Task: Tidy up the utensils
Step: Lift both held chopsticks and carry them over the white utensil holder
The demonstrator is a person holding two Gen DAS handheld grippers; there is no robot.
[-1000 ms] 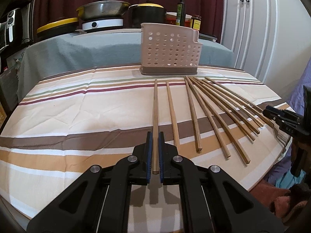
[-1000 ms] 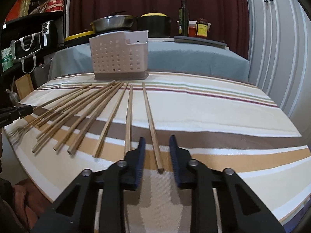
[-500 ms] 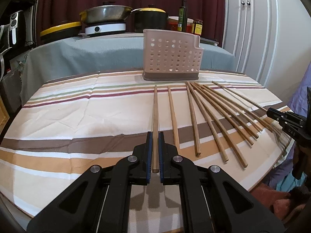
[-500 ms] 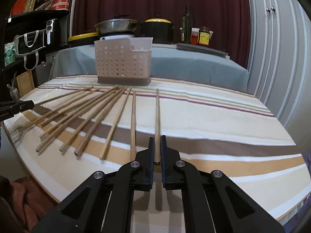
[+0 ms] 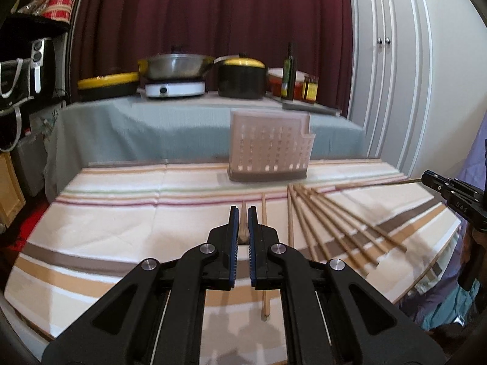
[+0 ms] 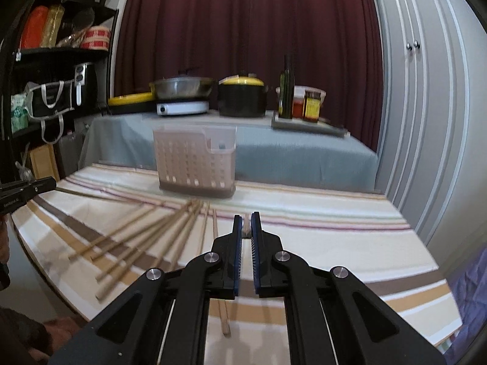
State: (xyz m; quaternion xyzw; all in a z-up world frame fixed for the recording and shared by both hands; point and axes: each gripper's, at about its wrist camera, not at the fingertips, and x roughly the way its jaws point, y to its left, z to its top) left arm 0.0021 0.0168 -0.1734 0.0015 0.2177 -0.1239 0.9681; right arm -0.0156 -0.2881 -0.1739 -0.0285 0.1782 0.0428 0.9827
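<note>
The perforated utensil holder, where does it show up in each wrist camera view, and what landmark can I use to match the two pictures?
Left wrist view: the perforated utensil holder stands right of centre, at the far edge of the striped tablecloth, beyond the left gripper.
Right wrist view: the holder stands left of centre, beyond the right gripper.
Shared landmark: the yellow-lidded black pot behind it.
</note>
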